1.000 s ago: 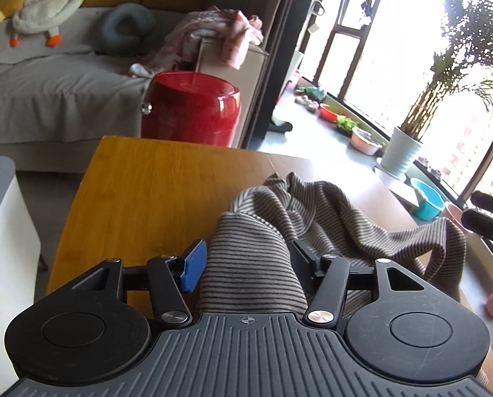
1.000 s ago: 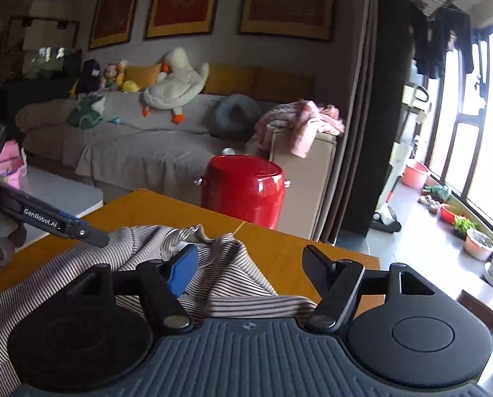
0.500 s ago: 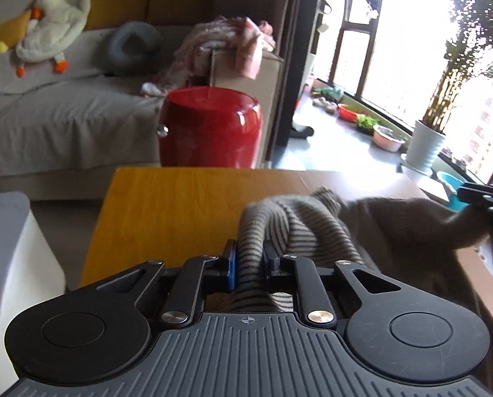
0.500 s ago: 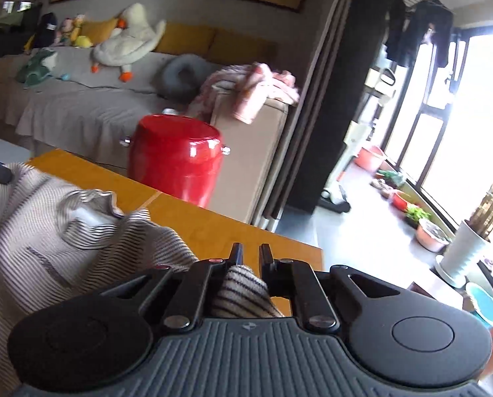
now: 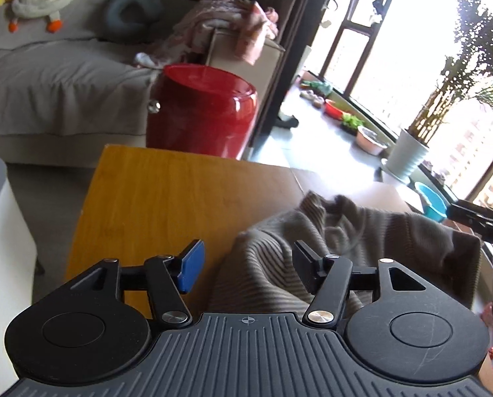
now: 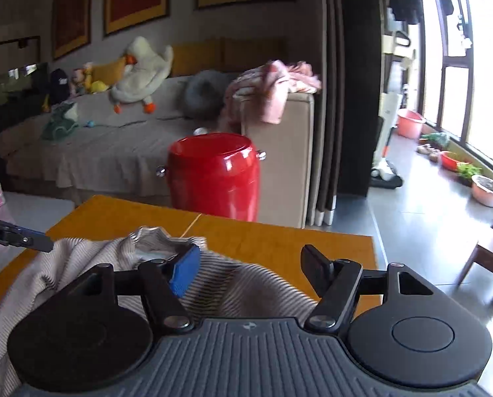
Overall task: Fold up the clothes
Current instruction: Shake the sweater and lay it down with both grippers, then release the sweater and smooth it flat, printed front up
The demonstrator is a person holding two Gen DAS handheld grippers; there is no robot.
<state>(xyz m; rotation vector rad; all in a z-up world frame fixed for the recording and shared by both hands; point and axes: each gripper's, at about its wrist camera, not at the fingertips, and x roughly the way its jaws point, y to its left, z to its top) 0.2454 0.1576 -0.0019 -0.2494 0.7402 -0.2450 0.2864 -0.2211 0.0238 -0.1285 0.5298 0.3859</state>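
A brown-and-cream striped garment point(image 5: 339, 251) lies crumpled on the wooden table point(image 5: 167, 198). My left gripper point(image 5: 246, 268) is open, its fingers standing apart over the garment's near left edge. In the right wrist view the same garment point(image 6: 80, 264) spreads to the left with its collar up. My right gripper point(image 6: 251, 271) is open above the garment's right part. The right gripper's tip point(image 5: 478, 215) shows at the left view's right edge; the left gripper's tip point(image 6: 18, 236) shows at the right view's left edge.
A red glossy stool point(image 6: 213, 175) stands just beyond the table's far edge. A grey sofa point(image 6: 97, 152) with plush toys and a pink cloth is behind it. A white cabinet point(image 5: 1, 248) is at the left. Plants and bowls line the window floor point(image 5: 362, 125).
Both grippers were shut on the striped garment half a second ago and have now opened, letting it drop onto the table. Both have pulled back slightly.
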